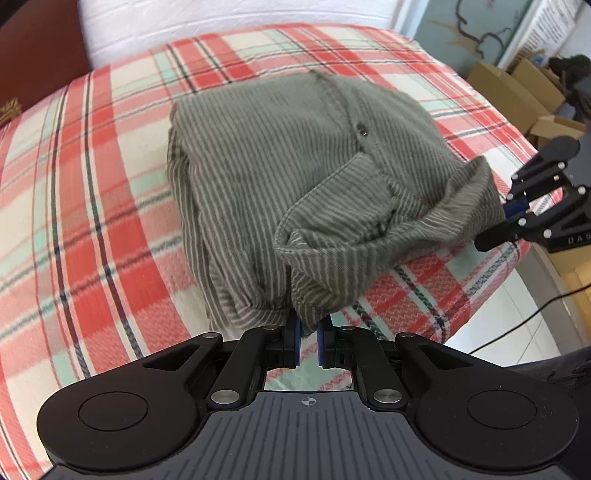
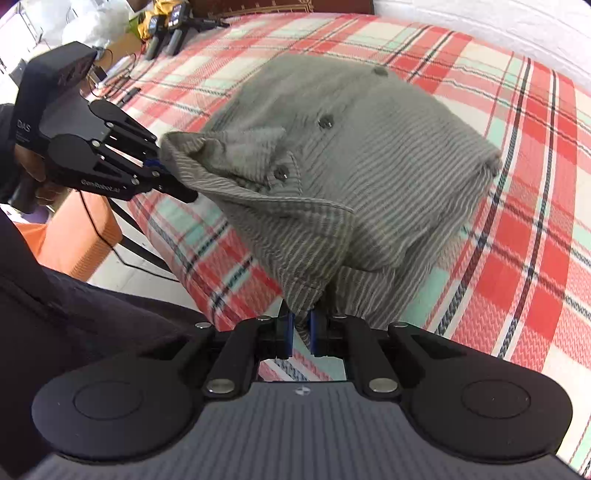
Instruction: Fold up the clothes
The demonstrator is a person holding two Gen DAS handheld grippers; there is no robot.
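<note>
A grey-green striped buttoned shirt [image 1: 280, 162] lies bunched on the plaid bedspread [image 1: 92, 192], its near edge lifted. My left gripper [image 1: 309, 341] is shut on a pinched fold of that edge. The right gripper [image 1: 511, 216] shows at the right, clamped on the shirt's other corner. In the right wrist view the shirt [image 2: 369, 155] spreads ahead, and my right gripper [image 2: 299, 334] is shut on its near hem. The left gripper [image 2: 162, 173], held by a hand, grips the corner at the left.
The bed's edge [image 1: 480, 295] runs close to both grippers, with pale floor and a black cable [image 1: 524, 325] beyond. Cardboard boxes [image 1: 517, 92] stand at the right. An orange box [image 2: 77, 236] and a dark trouser leg [image 2: 92, 317] sit beside the bed; tools [image 2: 166, 29] lie beyond it.
</note>
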